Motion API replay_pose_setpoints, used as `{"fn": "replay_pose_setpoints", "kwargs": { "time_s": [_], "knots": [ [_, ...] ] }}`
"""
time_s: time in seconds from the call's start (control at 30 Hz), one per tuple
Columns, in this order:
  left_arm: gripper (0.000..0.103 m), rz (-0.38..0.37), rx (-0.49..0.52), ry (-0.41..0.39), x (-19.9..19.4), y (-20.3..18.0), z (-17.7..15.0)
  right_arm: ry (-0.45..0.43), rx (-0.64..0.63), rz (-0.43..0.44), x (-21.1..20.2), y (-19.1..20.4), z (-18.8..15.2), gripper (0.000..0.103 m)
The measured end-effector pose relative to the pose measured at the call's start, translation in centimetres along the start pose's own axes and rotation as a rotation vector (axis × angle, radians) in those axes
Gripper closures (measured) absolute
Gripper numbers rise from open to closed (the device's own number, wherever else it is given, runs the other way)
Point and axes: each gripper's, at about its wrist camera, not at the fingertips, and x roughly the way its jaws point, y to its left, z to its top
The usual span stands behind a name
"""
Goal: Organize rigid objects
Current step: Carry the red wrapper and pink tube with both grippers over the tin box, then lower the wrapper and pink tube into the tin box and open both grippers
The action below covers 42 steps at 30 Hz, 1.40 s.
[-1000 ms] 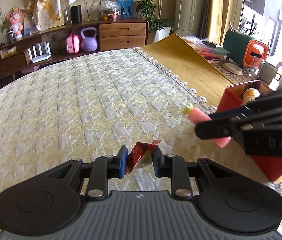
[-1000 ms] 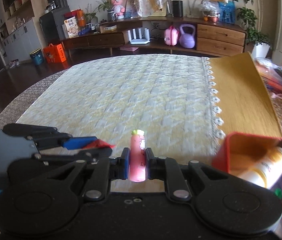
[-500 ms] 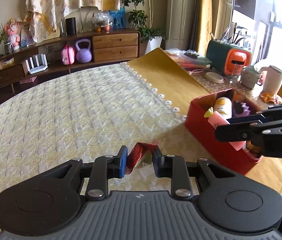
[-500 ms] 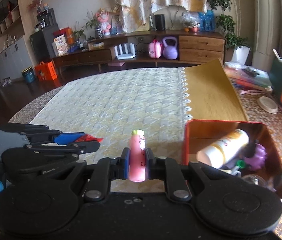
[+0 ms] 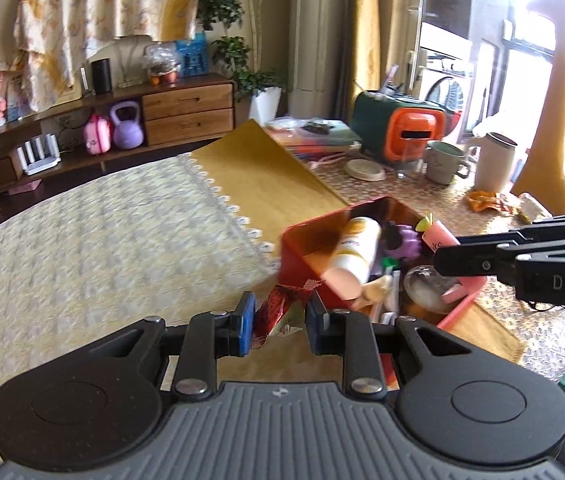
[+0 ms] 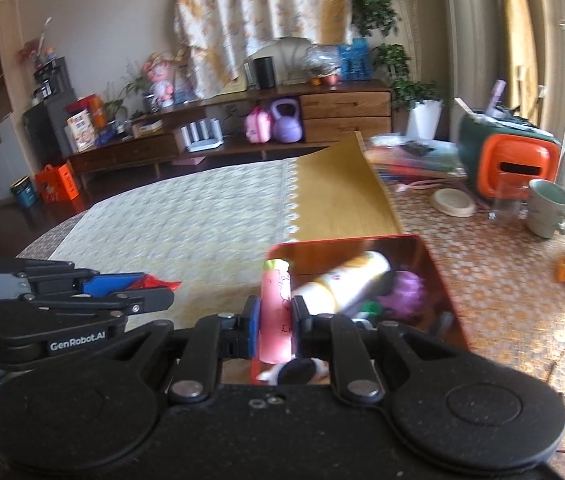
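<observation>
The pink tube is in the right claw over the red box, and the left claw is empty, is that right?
Not quite. The left claw is not empty: the left wrist view shows it shut on a red wrapper. The right claw does hold the pink tube over the red box.

Long wooden sideboard (image 6: 242, 128) against a pale wall, draped with a patterned cloth (image 6: 266, 16). Leafy potted plant (image 5: 258, 76) beside golden curtains (image 5: 386, 28). Bright daylight through the window (image 5: 530, 76) at right.

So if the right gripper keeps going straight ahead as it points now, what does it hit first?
Probably the white bottle lying in the red box, just beyond the pink tube held by the right gripper; depth is uncertain.
</observation>
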Motion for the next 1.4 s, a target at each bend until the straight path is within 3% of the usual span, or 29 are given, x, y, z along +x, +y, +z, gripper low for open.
{"fn": "replay_pose_setpoints", "kwargs": {
  "time_s": [0.3, 0.5, 0.8, 0.97, 1.4],
  "knots": [
    [0.078, -0.049, 0.074, 0.037, 2.8, -5.2, 1.0, -0.007, 0.058, -0.065, -0.2, -4.9, -0.7, 0.088],
    [0.078, -0.062, 0.109, 0.075, 6.2, -7.3, 2.0, 0.019, 0.089, -0.065, 0.8, -6.9, -1.6, 0.088],
    [0.078, -0.039, 0.127, 0.093, 11.1, -8.5, 4.4, 0.058, 0.064, -0.046, 3.1, -7.1, -2.7, 0.088],
    [0.077, -0.067, 0.093, 0.125, 13.7, -8.6, 4.9, 0.071, 0.041, -0.040, 3.7, -6.9, -2.9, 0.088],
    [0.077, -0.113, 0.108, 0.175, 16.0, -9.5, 4.6, 0.074, -0.032, -0.063, 4.4, -6.3, -3.3, 0.085]
  ]
}}
